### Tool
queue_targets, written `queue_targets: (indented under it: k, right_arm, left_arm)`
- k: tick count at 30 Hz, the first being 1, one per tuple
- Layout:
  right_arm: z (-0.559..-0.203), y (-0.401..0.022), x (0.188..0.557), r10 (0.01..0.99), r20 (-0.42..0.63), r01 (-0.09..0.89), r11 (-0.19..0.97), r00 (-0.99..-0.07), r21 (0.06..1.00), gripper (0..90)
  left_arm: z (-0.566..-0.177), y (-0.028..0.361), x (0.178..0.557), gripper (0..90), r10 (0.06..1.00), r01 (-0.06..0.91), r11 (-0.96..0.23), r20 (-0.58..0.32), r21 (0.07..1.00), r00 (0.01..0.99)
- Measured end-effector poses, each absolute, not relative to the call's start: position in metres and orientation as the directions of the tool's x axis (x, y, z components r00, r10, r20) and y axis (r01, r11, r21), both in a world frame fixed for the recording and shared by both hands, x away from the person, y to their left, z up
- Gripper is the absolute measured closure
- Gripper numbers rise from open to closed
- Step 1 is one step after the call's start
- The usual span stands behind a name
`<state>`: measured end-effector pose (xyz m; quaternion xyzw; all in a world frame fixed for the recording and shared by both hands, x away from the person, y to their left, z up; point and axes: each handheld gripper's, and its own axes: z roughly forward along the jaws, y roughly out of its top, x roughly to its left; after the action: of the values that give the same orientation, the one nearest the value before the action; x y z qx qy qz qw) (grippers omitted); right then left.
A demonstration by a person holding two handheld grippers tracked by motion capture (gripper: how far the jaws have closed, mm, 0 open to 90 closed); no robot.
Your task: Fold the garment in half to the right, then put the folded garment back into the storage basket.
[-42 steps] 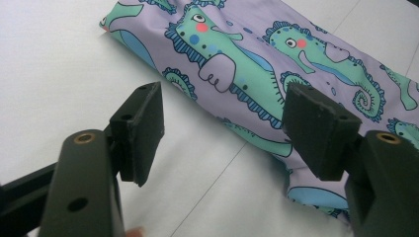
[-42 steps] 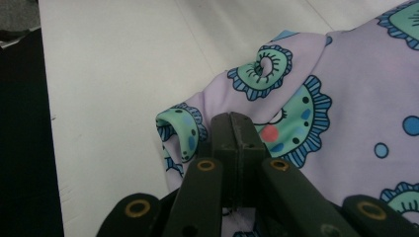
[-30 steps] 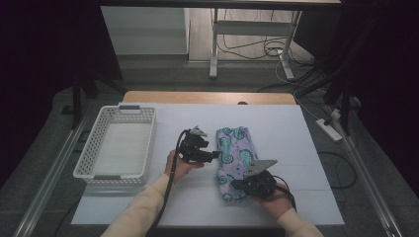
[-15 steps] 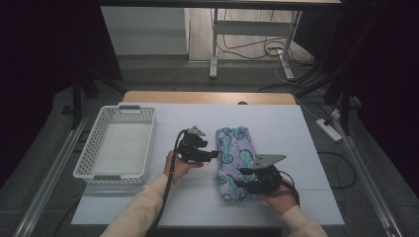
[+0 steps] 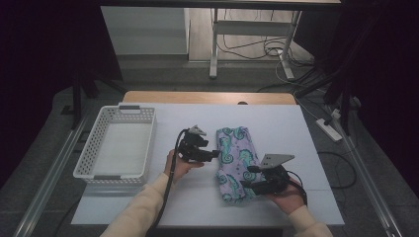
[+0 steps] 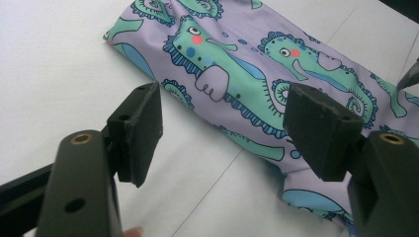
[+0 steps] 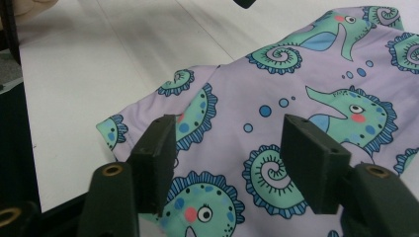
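Right gripper (image 5: 253, 183): jaws spread, having just been opening, with nothing pinched; they hover over the near end of the folded lilac cloth printed with green seahorses (image 5: 236, 160).
Left gripper (image 5: 215, 154): jaws spread and empty, just beside the cloth's left edge.
Cloth: lies flat, mid-table, right of the white slotted plastic basket (image 5: 116, 145).
Done: cloth appears folded into a narrow strip.
Left: probably moving it to the basket (a guess).
Change: a second ago the right gripper sat lower on the cloth's near end; it has lifted slightly.
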<state>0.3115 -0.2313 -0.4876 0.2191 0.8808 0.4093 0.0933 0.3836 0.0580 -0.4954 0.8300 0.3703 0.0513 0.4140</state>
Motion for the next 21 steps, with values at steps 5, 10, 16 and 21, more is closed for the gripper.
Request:
queue_targets:
  k: [5,10,16,21]
  right_arm:
    - [-0.487,-0.233,0.311,0.453,0.016,0.305,0.574,-0.892,0.76,35.7]
    - [-0.488,-0.233,0.309,0.433,0.017,0.294,0.582,-0.901,0.758,31.7]
    - [-0.486,-0.237,0.305,0.413,0.005,0.278,0.603,-0.911,0.748,30.2]
    - [-0.483,-0.238,0.298,0.377,-0.031,0.238,0.644,-0.926,0.727,28.8]
  left_arm:
    - [-0.496,0.059,0.384,31.3,0.66,0.577,-0.378,-0.226,0.724,0.717]
    - [-0.493,0.059,0.383,31.2,0.66,0.572,-0.376,-0.222,0.729,0.717]
    - [-0.493,0.058,0.384,31.2,0.66,0.573,-0.38,-0.221,0.726,0.718]
    - [-0.494,0.057,0.383,31.2,0.659,0.571,-0.381,-0.22,0.727,0.719]
